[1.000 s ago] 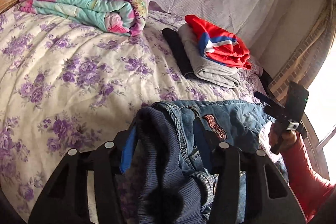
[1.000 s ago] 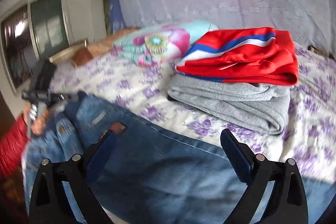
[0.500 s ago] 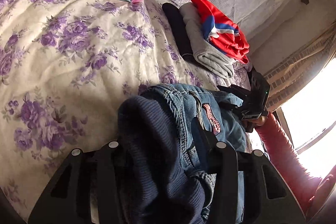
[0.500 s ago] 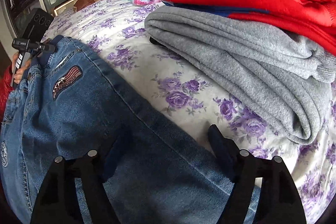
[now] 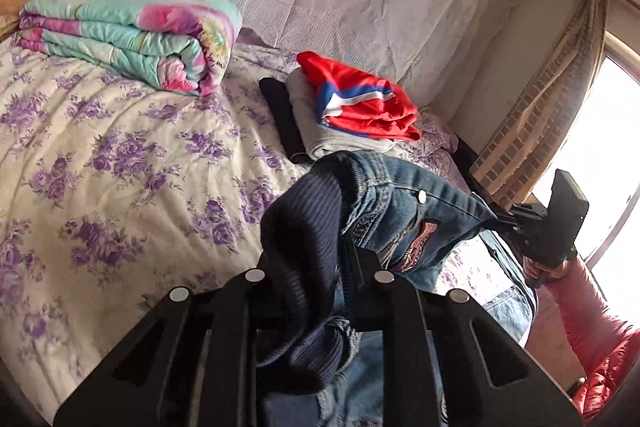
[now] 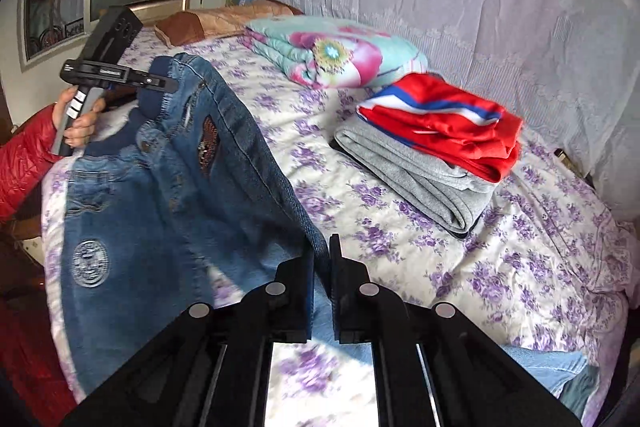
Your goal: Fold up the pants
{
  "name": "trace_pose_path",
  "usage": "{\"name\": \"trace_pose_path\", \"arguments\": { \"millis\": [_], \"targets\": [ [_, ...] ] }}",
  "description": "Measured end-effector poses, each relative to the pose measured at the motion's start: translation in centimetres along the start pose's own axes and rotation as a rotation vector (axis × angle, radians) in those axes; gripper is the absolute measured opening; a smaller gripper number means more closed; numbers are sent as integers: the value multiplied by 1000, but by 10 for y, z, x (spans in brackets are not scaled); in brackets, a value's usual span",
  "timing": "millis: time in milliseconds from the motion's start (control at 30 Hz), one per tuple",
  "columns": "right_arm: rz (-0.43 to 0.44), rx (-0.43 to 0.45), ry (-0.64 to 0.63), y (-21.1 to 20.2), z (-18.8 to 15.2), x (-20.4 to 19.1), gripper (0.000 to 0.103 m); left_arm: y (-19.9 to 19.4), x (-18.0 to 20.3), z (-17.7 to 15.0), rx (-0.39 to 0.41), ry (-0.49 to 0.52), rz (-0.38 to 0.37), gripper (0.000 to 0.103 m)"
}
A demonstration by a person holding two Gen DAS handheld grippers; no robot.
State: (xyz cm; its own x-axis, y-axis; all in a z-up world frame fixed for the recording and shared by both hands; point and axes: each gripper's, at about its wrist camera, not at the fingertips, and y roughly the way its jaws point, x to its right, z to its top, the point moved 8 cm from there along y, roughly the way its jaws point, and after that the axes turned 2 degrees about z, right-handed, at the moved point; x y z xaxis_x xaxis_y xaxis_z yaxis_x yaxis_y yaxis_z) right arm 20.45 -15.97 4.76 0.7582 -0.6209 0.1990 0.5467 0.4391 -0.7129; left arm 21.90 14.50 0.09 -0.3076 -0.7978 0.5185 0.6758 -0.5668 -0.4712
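**Gripping the jeans at both ends**

Hanging between the two grippers above the flowered bedspread [image 6: 400, 227], the jeans [image 6: 168, 187] are stretched taut. The left gripper [image 5: 340, 251], its jaws closing, clamps the dark ribbed waistband [image 5: 304, 235]; its hand [image 6: 80, 123], in a red sleeve [image 6: 24, 163], grips the handle upright. The right gripper [image 6: 322, 251], angled downward, pinches the denim side seam. A folded clothes pile [image 6: 432, 143] lies beyond.
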Motion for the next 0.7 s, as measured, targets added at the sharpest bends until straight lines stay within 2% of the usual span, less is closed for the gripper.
{"name": "trace_pose_path", "arguments": {
  "millis": [133,233,267,333,433,467,567,600,700],
  "targets": [
    [14,77,-9,-53,-28,-61,6,-43,31,-27,11,50,-1,22],
    [59,91,8,-68,-72,-107,6,-67,34,-71,-16,64,66,34],
    [80,75,25,-67,-88,-120,6,-73,28,-89,-34,41,101,41],
    [87,43,35,-56,-120,-142,7,-81,12,-128,-85,-33,153,48],
    [84,39,87,-43,-148,-153,8,-103,0,-166,-68,-174,140,48],
    [91,55,115,-43,-148,-151,8,-111,0,-171,-41,-212,122,49],
    [116,74,164,-42,-144,-145,8,-128,9,-174,22,-329,-1,69],
    [120,69,171,-39,-146,-146,9,-131,15,-171,39,-339,-23,72],
    [118,91,197,-38,-154,-149,10,-129,35,-155,61,-297,1,81]
  ]
}}
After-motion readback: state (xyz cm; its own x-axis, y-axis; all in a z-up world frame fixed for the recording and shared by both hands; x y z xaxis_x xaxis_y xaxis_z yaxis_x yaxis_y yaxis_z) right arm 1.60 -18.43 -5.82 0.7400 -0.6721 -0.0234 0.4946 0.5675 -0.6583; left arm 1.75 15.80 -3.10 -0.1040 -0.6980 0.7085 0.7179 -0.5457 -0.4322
